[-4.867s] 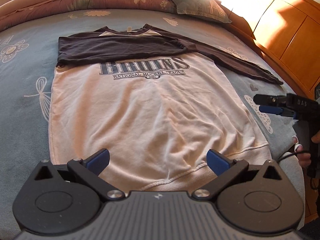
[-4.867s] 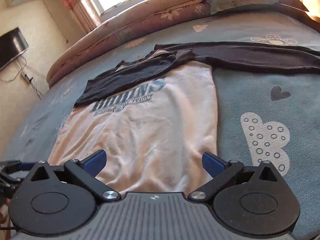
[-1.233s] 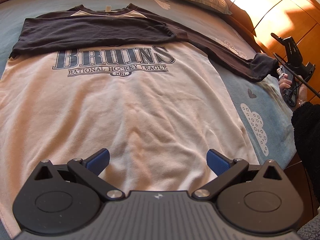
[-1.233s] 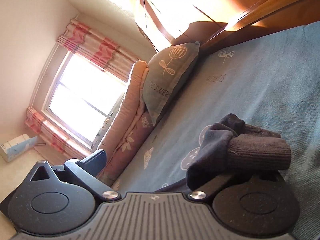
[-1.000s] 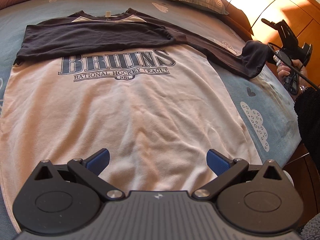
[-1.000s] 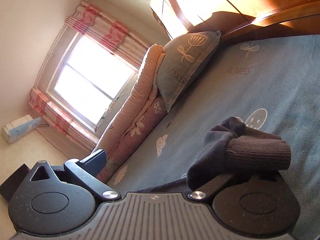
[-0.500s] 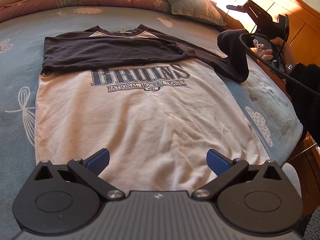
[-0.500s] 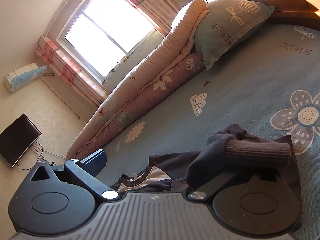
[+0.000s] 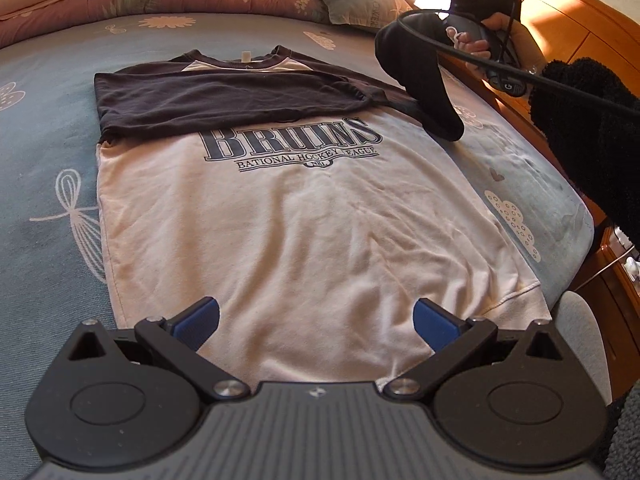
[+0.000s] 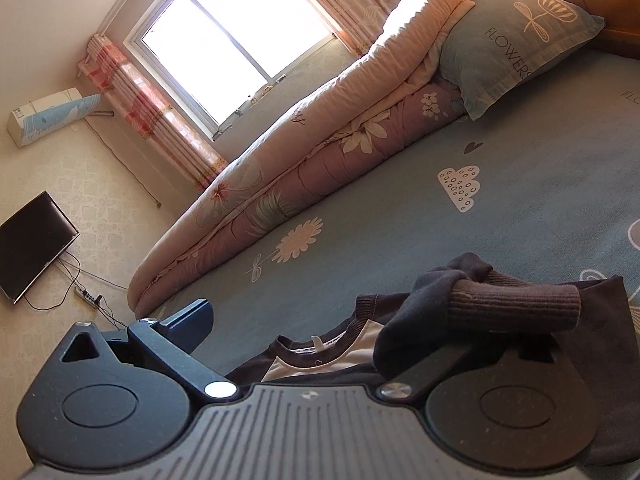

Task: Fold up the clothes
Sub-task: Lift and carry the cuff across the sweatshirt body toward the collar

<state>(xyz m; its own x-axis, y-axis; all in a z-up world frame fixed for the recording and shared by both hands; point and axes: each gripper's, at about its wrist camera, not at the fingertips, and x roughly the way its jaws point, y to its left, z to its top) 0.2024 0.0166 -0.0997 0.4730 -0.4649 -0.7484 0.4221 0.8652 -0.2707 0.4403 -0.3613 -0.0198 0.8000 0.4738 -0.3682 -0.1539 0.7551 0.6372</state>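
While the sweatshirt lies flat and face-up on the bed, collar at the far end and hem nearest the left hand-held gripper, one dark sleeve is laid across the chest above the printed lettering. The other dark sleeve is lifted off the bed at the far right, hanging in a loop from the right hand-held gripper.

Left hand-held gripper: jaws spread wide, holding nothing, hovering just short of the hem.

Right hand-held gripper: the wrist view shows its jaws standing apart, with the ribbed cuff draped over the right-hand finger rather than pinched between both. Whether anything beyond that draping secures the cuff cannot be told.

Judged stage: the second sleeve is being carried inward toward the chest, so the fold sits part-way, body not yet doubled.

Risks noted:
- The cuff rests on one finger only; a tilt or quick swing could let it slide off and drop short of the chest.
- The hanging loop touches or nearly touches the cloth at the right shoulder; dragging it could rumple the sleeve that already lies across.
- The cable trailing from the right hand crosses close to the lifted sleeve and could snag it.
- The sweatshirt's right edge lies near the side of the bed; a pull outward could draw it over.
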